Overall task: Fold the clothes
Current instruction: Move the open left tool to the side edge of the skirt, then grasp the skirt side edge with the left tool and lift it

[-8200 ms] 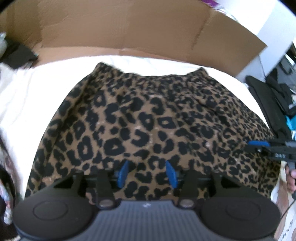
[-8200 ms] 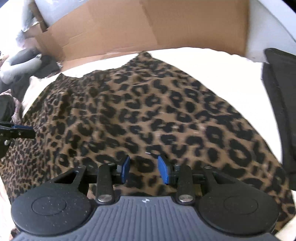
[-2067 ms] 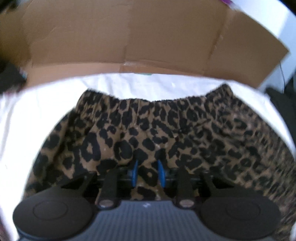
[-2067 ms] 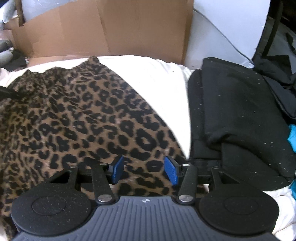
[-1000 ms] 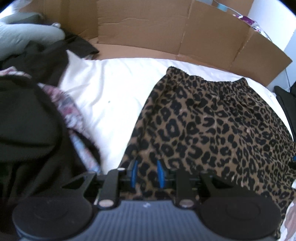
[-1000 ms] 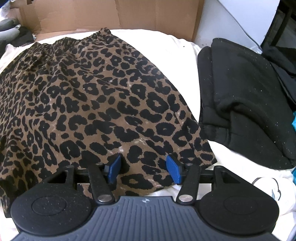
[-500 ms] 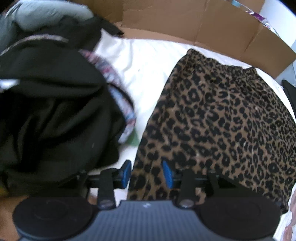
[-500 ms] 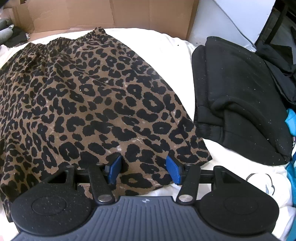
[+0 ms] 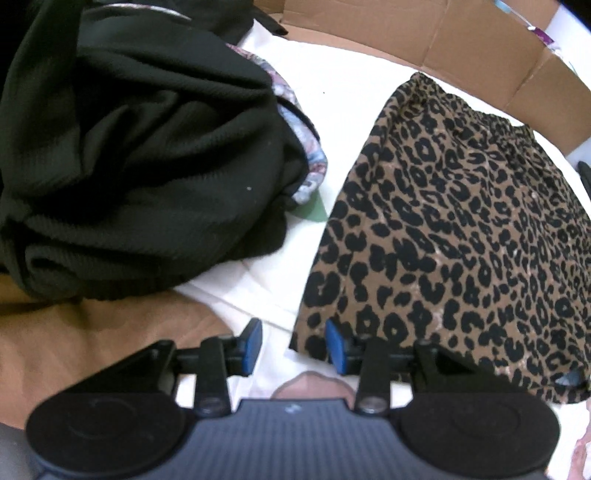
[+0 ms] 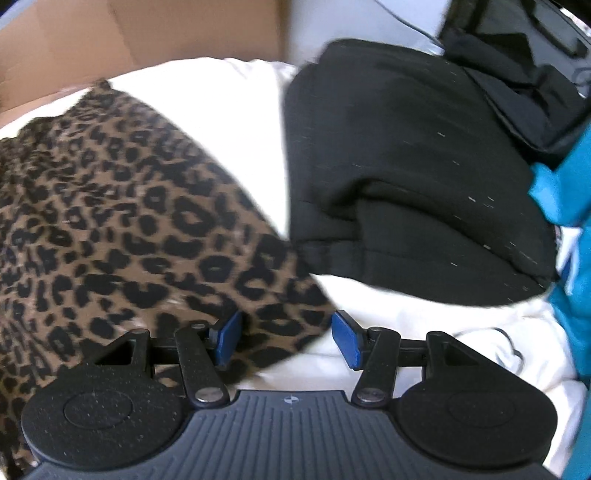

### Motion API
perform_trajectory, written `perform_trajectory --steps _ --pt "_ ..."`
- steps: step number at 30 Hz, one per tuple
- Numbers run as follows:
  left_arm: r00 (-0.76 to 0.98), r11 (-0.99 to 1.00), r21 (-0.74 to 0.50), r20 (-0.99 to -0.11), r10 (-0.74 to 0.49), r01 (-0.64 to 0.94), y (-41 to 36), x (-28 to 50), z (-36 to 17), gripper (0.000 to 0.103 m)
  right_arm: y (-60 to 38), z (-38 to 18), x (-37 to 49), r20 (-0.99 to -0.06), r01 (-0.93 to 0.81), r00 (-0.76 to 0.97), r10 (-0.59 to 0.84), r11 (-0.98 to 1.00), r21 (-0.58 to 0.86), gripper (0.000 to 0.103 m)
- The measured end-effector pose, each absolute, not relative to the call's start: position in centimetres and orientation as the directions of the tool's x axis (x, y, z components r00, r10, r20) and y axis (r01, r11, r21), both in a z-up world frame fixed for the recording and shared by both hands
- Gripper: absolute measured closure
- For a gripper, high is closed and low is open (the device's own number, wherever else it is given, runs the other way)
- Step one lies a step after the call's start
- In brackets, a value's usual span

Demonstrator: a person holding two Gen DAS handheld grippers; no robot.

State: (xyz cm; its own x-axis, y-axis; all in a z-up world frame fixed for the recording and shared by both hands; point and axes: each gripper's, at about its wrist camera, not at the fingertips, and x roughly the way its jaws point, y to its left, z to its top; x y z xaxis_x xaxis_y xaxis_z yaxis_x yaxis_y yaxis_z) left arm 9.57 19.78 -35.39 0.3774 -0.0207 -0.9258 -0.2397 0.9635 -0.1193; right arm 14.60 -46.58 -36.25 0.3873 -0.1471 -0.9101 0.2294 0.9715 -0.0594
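A leopard-print skirt (image 9: 461, 236) lies spread flat on a white sheet (image 9: 332, 92), its gathered waistband toward the cardboard at the back. My left gripper (image 9: 293, 345) stands open at the skirt's near left hem corner, nothing between its blue pads. In the right wrist view the same skirt (image 10: 122, 221) fills the left half. My right gripper (image 10: 284, 338) is open wide over the skirt's near right corner, the cloth lying under the gap and not pinched.
A heap of black clothing (image 9: 129, 158) with a patterned garment (image 9: 306, 158) under it sits left of the skirt. A folded black sweatshirt (image 10: 413, 184) and teal cloth (image 10: 569, 192) lie to the right. Cardboard panels (image 9: 443, 33) wall the back.
My left gripper let go of the hem, opened, and drew back and left to the skirt's corner. The right gripper swung right and opened wider; the skirt stayed flat.
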Motion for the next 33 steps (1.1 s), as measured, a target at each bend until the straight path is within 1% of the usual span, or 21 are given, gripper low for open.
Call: perform_trajectory --steps 1,4,9,14,17,18,19,21,27,33 --pt "0.378 0.964 -0.123 -0.925 -0.026 -0.237 19.7 9.5 -35.5 0.058 -46.8 -36.2 14.5 -0.911 0.241 0.386 -0.144 0.969 -0.051 0.043" --pt "0.385 0.960 -0.141 -0.922 -0.039 -0.241 19.7 9.3 -36.0 0.057 -47.0 -35.7 14.2 -0.908 0.257 0.392 -0.150 0.965 -0.048 0.044" --pt "0.428 0.949 -0.206 -0.899 -0.088 -0.239 19.9 9.2 -36.7 0.057 -46.7 -34.7 13.1 -0.905 0.277 0.397 -0.155 0.960 -0.043 0.044" --pt "0.473 0.923 -0.280 -0.872 -0.129 -0.264 21.0 9.0 -37.4 0.057 -46.9 -32.3 11.4 -0.895 0.306 0.417 -0.159 0.952 -0.027 0.044" --pt "0.495 0.904 -0.323 -0.855 -0.153 -0.279 21.7 8.9 -37.8 0.064 -47.1 -31.2 10.2 -0.889 0.321 0.430 -0.158 0.947 -0.013 0.044" --pt "0.493 0.895 -0.342 -0.854 -0.169 -0.285 21.9 8.8 -37.8 0.071 -47.2 -30.9 9.8 -0.887 0.332 0.436 -0.153 0.943 0.001 0.044" --pt "0.486 0.884 -0.364 -0.853 -0.191 -0.292 22.2 8.8 -37.9 0.079 -47.2 -30.6 9.4 -0.886 0.343 0.441 -0.147 0.939 0.015 0.044" --pt "0.478 0.865 -0.399 -0.849 -0.225 -0.303 22.6 8.7 -38.0 0.089 -47.4 -30.2 8.5 -0.886 0.358 0.444 -0.132 0.933 0.040 0.044" --pt "0.484 0.859 -0.420 -0.840 -0.245 -0.293 22.4 8.7 -36.8 0.098 -47.0 -28.4 6.6 -0.874 0.374 0.471 -0.117 0.924 0.079 0.044" --pt "0.501 0.842 -0.457 -0.821 -0.275 -0.287 22.4 8.8 -36.1 0.098 -46.7 -27.1 5.4 -0.862 0.392 0.496 -0.105 0.913 0.115 0.044"
